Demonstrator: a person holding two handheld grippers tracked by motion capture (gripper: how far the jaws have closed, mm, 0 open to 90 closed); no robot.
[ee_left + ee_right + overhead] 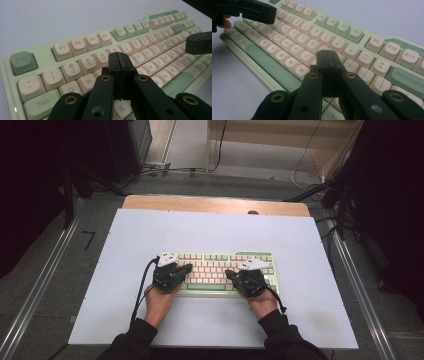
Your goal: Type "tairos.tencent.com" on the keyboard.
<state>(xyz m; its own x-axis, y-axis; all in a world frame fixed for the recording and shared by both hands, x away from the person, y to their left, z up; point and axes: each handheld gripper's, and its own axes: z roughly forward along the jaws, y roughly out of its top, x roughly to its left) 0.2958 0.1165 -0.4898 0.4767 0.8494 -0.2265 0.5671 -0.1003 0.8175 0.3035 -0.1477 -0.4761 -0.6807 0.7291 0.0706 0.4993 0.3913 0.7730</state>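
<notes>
A pale green keyboard (220, 265) with cream and green keys lies in the middle of the white table top. My left gripper (188, 267) hovers over its left half, jaws pressed together with nothing between them. My right gripper (227, 273) is over the right half, also shut and empty. In the left gripper view the closed jaw tips (120, 58) sit above the number and Q-W-E rows of the keyboard (82, 42), with the other gripper (200, 42) at the right edge. In the right gripper view the closed tips (327, 55) hang over the keys near P on the keyboard (294, 37); the other gripper (254, 11) is at the top left.
The white board (150, 230) rests on a wooden table (215, 204) whose far edge shows behind it. Metal rails (45, 280) run along both sides, and cables (165, 170) lie on the grey floor beyond. A black cable (141, 285) trails from the left gripper.
</notes>
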